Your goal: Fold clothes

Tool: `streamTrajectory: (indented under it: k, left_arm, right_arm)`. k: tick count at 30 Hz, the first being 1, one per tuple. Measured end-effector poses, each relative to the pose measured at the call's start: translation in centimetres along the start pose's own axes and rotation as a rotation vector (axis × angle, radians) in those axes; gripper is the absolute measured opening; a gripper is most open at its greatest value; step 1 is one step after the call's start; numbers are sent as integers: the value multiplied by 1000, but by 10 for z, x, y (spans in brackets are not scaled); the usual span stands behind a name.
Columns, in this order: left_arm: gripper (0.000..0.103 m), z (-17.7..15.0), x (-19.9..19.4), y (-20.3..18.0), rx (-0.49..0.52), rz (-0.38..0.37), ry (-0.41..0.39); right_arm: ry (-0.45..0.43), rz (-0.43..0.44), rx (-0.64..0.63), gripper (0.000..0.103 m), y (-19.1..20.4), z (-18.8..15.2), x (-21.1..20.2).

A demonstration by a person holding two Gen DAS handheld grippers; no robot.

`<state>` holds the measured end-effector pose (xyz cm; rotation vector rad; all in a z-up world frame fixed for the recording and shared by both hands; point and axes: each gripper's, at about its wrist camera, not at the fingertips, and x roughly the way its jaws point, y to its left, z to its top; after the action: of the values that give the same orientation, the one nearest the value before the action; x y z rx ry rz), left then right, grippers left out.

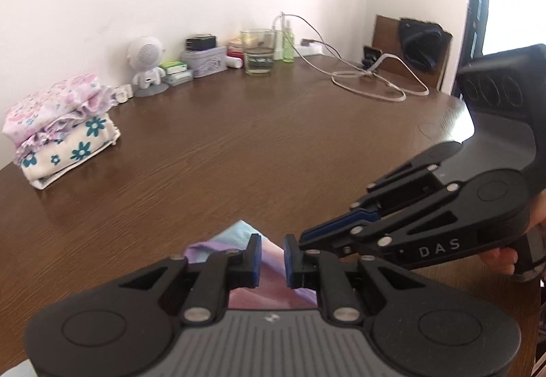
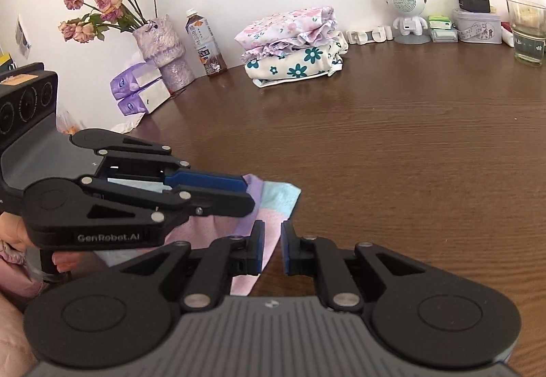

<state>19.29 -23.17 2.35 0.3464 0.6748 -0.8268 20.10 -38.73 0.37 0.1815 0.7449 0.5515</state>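
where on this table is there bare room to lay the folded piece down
The wide bare stretch of table between the pastel garment and the folded stack. The wall edge is crowded: glass, tin, robot speaker, cables.

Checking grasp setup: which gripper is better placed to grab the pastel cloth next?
Probably left: the left gripper is open over the cloth; the right gripper has mostly bare table in its gap.

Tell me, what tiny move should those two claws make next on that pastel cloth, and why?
Probably close both on the cloth's edge. The left gripper and the right gripper are open, side by side over the pastel cloth, which lies loose at the table's near edge, gripped by neither.
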Motion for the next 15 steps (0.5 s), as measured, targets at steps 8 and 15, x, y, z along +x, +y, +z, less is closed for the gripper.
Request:
streamTrajectory:
  k: [8, 15]
  left_arm:
    - [13, -17, 9, 3, -31, -8, 33]
    - [13, -24, 6, 12, -78, -10, 16]
  right_arm:
    - [8, -2, 47, 12, 5, -13, 1]
    - [-24, 14, 192, 19, 0, -24, -1]
